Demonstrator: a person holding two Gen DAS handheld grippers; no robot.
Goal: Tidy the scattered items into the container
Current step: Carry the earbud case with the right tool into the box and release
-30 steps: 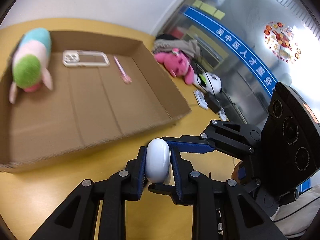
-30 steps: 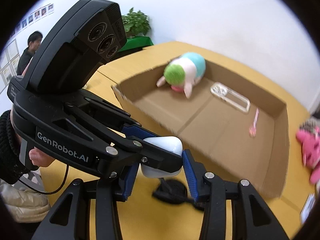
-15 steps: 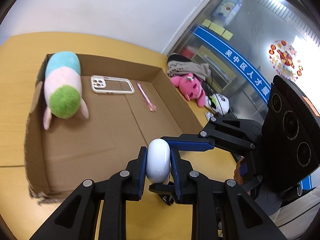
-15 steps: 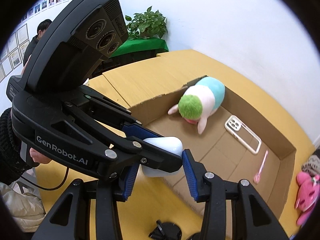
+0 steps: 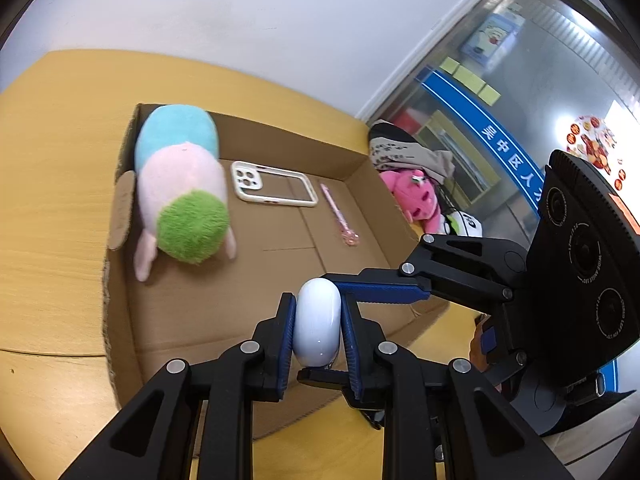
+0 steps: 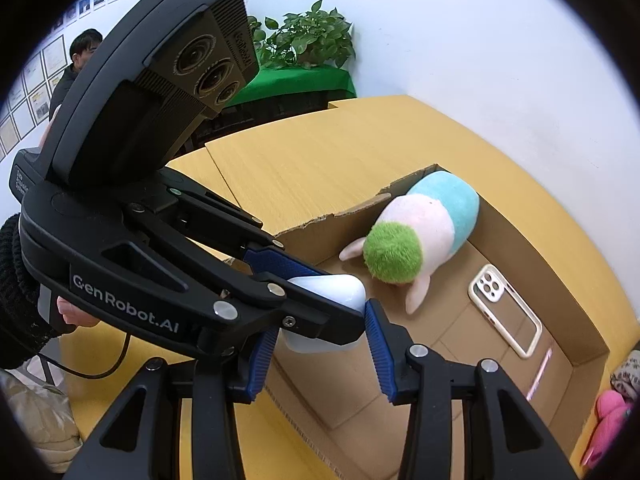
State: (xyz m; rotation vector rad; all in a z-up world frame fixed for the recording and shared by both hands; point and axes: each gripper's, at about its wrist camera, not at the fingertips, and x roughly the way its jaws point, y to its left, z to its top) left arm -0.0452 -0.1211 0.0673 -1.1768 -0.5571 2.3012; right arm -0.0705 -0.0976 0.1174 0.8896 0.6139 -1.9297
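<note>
Left wrist view: glossy white oval case [image 5: 317, 330] over corrugated cardboard box [image 5: 120, 264].

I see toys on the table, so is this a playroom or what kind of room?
Probably an office, not a playroom: framed certificates line the wall, a glass partition carries a blue signage strip, and a potted plant stands by the wooden table.

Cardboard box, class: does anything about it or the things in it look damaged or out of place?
Yes. The cardboard box has a torn, ragged left wall, with a flap bent outward beside the plush toy. The phone case and pink pen lie flat inside, nothing odd.
</note>
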